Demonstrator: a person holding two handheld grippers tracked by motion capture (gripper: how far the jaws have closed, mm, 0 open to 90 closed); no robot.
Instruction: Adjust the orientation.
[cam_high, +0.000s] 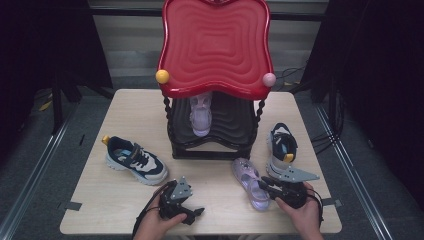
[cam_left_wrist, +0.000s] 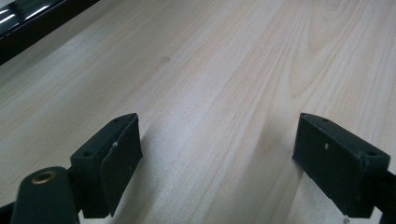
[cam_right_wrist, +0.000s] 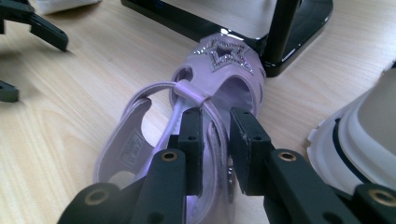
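Right gripper (cam_right_wrist: 215, 154) pinched the side strap of the lilac star-studded plastic sandal (cam_right_wrist: 201, 107). Left gripper (cam_left_wrist: 219, 168) rested spread over bare table. A firm grip and level lift seemed wise.

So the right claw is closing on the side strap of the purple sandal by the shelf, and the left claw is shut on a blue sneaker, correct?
Not quite. The left claw is open and holds nothing: in the left gripper view its jaws stand wide apart over bare table. The blue sneaker lies apart from it in the high view. The rest holds: the right claw closes on the purple sandal strap.
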